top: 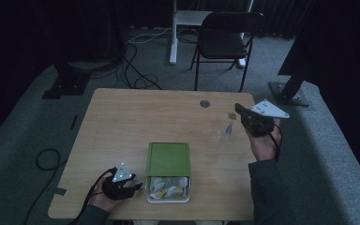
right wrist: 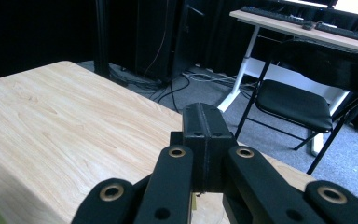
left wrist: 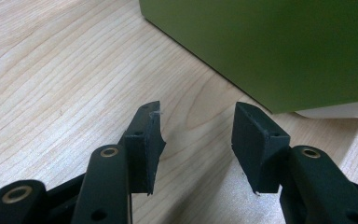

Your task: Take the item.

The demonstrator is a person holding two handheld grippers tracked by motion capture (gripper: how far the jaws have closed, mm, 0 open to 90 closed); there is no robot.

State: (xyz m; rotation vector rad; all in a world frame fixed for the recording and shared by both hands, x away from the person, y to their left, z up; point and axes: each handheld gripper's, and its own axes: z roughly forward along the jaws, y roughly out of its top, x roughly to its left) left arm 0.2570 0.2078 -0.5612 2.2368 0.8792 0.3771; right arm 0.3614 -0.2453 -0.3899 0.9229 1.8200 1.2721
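Observation:
A green-lidded box [top: 168, 158] lies at the table's near middle. Its lid is slid back, and several white and yellow packets [top: 168, 187] show in the open near end. My left gripper [top: 138, 186] rests on the table just left of that open end. Its jaws stand open with nothing between them [left wrist: 196, 135], and the green box [left wrist: 284, 46] is close ahead of them. My right gripper [top: 238, 108] is held up over the table's right side with its jaws shut [right wrist: 204, 112]. A small yellow tag [top: 232, 115] and a clear wrapper [top: 225, 133] sit just beside it; I cannot tell whether either is held.
A round grommet [top: 205, 103] sits in the wooden table [top: 122, 122] near its far edge. Beyond the table stand a black folding chair [top: 225, 40] and a white desk leg [top: 173, 33]. Cables lie on the grey carpet at the left.

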